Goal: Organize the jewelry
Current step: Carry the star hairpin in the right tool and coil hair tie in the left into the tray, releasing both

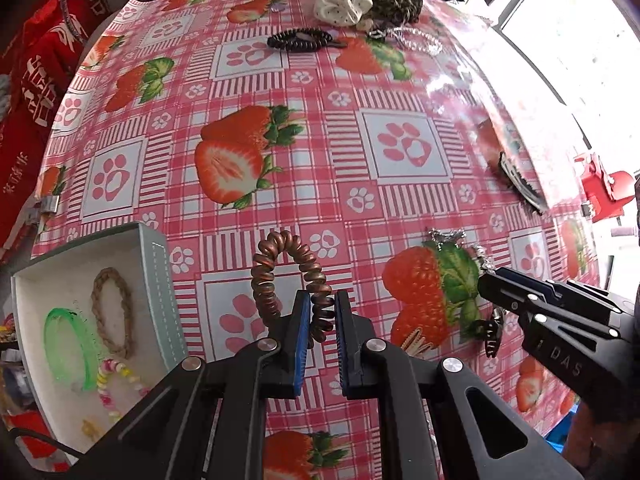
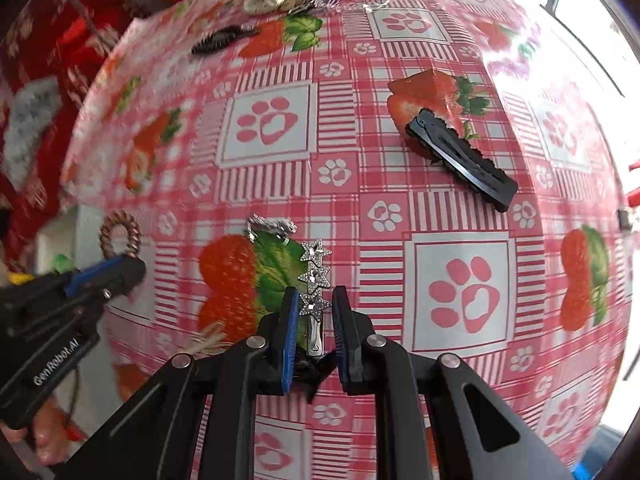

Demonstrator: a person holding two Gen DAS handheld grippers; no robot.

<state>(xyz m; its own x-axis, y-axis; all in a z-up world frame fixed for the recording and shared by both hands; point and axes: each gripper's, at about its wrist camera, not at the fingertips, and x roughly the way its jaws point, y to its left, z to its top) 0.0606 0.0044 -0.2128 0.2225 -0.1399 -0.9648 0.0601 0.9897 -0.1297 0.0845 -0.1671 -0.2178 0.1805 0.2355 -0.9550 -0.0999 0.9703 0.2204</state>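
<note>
My left gripper (image 1: 322, 300) points down at the strawberry-print tablecloth (image 1: 400, 148), shut on one side of a brown spiral hair tie (image 1: 280, 264) whose loop stands out past the fingertips. An open white box (image 1: 154, 252) lies at its left, holding a green bangle (image 1: 64, 344), a braided ring (image 1: 112, 312) and a pastel bead bracelet (image 1: 116, 380). My right gripper (image 2: 316, 294) is shut on a silver star hair clip (image 2: 316, 276) lying on the cloth. Each gripper shows in the other's view: the right (image 1: 486, 280), the left (image 2: 132, 264).
A black hair clip (image 2: 460, 160) lies to the far right. A small silver chain piece (image 2: 272, 224) sits just beyond the star clip. At the back lie a black spiral tie (image 1: 298, 40), a white scrunchie (image 1: 344, 0), a leopard scrunchie (image 1: 396, 4) and a clear bead bracelet (image 1: 420, 40).
</note>
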